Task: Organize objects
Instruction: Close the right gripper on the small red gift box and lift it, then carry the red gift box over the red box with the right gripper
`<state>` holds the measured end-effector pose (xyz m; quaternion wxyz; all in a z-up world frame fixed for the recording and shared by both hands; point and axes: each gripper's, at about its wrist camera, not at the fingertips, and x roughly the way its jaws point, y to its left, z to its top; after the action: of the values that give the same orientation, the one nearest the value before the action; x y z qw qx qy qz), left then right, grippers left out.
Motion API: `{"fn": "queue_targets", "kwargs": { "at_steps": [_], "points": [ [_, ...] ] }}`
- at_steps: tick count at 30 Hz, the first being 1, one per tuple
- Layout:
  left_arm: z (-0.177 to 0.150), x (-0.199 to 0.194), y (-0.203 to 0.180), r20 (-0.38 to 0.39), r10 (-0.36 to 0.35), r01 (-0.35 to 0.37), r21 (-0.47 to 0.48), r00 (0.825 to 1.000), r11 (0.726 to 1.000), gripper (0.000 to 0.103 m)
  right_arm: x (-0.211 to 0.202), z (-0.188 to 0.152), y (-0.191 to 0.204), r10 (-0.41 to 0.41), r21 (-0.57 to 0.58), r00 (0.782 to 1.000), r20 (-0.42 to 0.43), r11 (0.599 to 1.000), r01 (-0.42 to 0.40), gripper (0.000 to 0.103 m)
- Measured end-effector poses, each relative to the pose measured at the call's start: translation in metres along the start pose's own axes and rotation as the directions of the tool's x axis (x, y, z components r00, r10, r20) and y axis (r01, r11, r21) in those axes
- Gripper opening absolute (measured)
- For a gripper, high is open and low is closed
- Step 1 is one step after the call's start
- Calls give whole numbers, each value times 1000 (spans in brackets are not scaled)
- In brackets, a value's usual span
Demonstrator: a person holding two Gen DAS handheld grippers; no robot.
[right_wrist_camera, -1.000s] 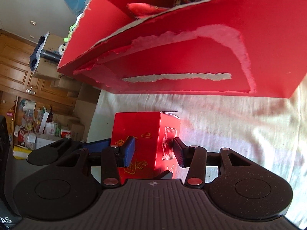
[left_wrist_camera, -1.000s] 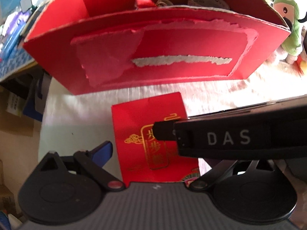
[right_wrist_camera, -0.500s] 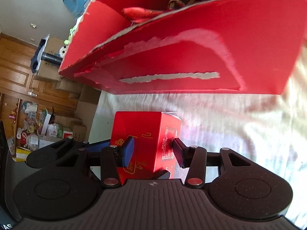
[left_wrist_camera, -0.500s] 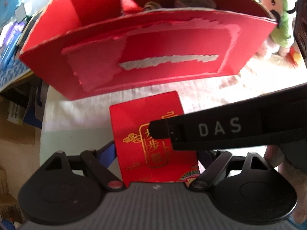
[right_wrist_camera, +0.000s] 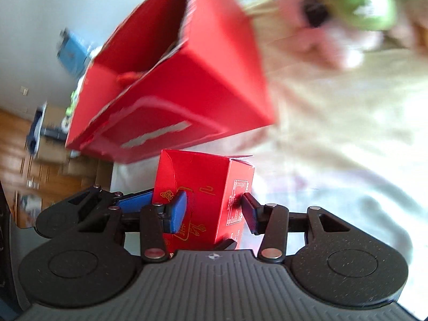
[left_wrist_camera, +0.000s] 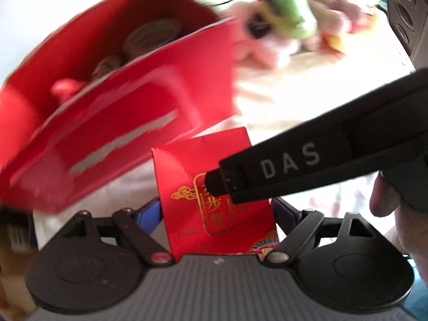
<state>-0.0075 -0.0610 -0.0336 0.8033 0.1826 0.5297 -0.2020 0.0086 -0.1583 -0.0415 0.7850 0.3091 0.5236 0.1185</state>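
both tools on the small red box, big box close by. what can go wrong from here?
1. Both the left tool and right tool clamp the small red box; uneven pulls could crush or twist the thin carton.
2. The big red box sits just beyond it, with items inside; a fast swing, as the blur suggests, may clip its wall.
3. The green plush toy lies nearby on the white cloth and could get knocked.

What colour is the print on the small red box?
Gold, on the small red box; the left wrist view shows it best.

Small red gold-printed carton (right_wrist_camera: 203,198) upright, near large open red box (right_wrist_camera: 187,80)
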Motion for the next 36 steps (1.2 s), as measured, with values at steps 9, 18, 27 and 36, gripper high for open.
{"fn": "queue_targets", "kwargs": {
  "at_steps": [9,18,27,36],
  "points": [
    [33,-21,-55,105,-70,45,223,992,974,86,-64,-13,-21,-84,80,973,217,994,68,49],
    [64,-70,-81,293,-121,24,313,948,949,85,-113,-10,-14,-94,76,884,458,995,66,50],
    [88,-120,-51,461,-105,-2,225,881,974,85,-113,28,24,18,-27,839,543,1000,-4,50],
    [89,-120,32,507,33,-75,61,862,995,85,-64,73,79,145,-165,861,488,984,-72,50]
  ]
}}
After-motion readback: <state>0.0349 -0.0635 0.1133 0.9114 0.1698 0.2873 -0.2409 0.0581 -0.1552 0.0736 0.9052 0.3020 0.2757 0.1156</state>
